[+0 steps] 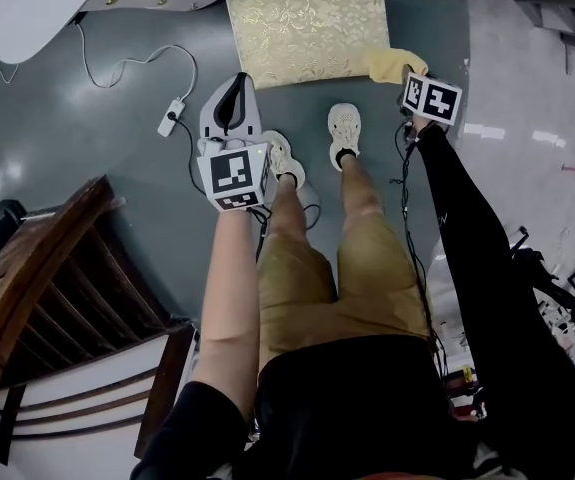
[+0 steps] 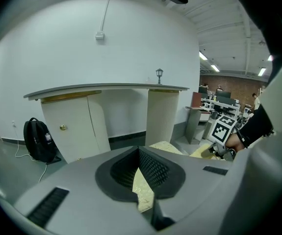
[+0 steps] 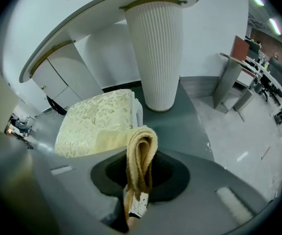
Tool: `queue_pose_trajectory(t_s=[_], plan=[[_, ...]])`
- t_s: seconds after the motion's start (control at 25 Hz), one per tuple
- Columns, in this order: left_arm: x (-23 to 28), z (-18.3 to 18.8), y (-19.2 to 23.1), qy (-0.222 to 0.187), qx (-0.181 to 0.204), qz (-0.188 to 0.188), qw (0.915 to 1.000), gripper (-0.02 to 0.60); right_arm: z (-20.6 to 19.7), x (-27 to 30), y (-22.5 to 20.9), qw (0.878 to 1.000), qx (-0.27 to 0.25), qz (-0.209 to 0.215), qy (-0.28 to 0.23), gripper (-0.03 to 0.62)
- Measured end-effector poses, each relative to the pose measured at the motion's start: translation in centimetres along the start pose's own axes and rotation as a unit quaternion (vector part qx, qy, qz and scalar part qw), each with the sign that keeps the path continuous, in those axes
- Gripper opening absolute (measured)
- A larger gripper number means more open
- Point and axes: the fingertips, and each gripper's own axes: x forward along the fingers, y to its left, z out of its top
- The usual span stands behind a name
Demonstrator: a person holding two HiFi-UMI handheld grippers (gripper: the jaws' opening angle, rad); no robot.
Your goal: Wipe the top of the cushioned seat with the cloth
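The cushioned seat (image 1: 307, 28) is a pale gold patterned square on the grey floor ahead of my feet; it also shows as the seat (image 3: 96, 121) in the right gripper view. My right gripper (image 1: 410, 76) hovers at the seat's near right corner, shut on a folded yellow cloth (image 1: 394, 64). In its own view the cloth (image 3: 141, 153) stands looped up between the jaws of the right gripper (image 3: 139, 182). My left gripper (image 1: 237, 83) is held just short of the seat's near edge, jaws together and holding nothing. A sliver of the seat (image 2: 143, 190) shows below the left gripper (image 2: 140, 153).
A white ribbed pedestal (image 3: 155, 53) and a white cabinet (image 2: 74, 126) under a curved counter stand behind the seat. A cable with a switch box (image 1: 172, 116) lies on the floor at left. A wooden chair (image 1: 47, 278) stands near left. A black backpack (image 2: 40, 141) leans by the wall.
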Motion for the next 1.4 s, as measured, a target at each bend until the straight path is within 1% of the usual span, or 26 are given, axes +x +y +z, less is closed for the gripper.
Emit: queue_pose_trajectory(t_s=[0.16,0.28,0.4,0.52,0.6,0.72,0.84,0.96,1.08,1.2,1.28,1.4], plan=[[0.1,1.1,-1.4,0.000,0.011,-0.004,0.9999,0.005,0.0,-0.6,0.1,1.000,0.001,0.015,0.001,0.057],[-0.6,2.9,-2.1,-0.003,0.009,-0.005,0.9999,0.005,1.1,-2.4,1.8,0.998,-0.005,0.053,-0.020,0.057],[-1.5,5.5,-2.6,-0.014,0.006,-0.004,0.9999,0.005,3.9,-5.7,4.4,0.993,-0.027,0.098,-0.067,0.057],[-2.5,8.9,-3.2,-0.036,-0.009,-0.006,0.9993,0.005,7.9,-11.1,6.6,0.982,-0.076,0.117,-0.124,0.057],[-3.2,11.9,-4.0,-0.054,-0.016,-0.014,0.9983,0.005,11.1,-15.8,7.7,0.971,-0.098,0.134,-0.171,0.057],[-4.6,16.8,-5.1,-0.081,-0.014,-0.027,0.9962,0.005,15.9,-23.1,9.0,0.949,-0.121,0.155,-0.248,0.056],[-6.6,21.1,-5.5,-0.107,-0.010,-0.035,0.9936,0.005,18.8,-29.6,10.4,0.927,-0.148,0.159,-0.307,0.057],[-8.4,25.8,-5.6,-0.136,0.005,-0.032,0.9902,0.005,21.6,-35.0,11.3,0.905,-0.173,0.159,-0.354,0.056],[-10.0,30.0,-5.2,-0.164,0.025,-0.019,0.9859,0.005,24.1,-39.2,12.1,0.882,-0.214,0.150,-0.392,0.056],[-11.1,33.2,-4.7,-0.189,0.032,-0.013,0.9813,0.005,26.4,-42.0,13.1,0.861,-0.249,0.140,-0.421,0.057],[-11.5,34.8,-4.3,-0.203,0.036,-0.007,0.9784,0.005,27.8,-43.5,13.6,0.852,-0.252,0.141,-0.438,0.057],[-12.2,37.0,-4.0,-0.226,0.037,-0.001,0.9733,0.005,29.4,-44.9,14.6,0.842,-0.243,0.153,-0.457,0.057]])
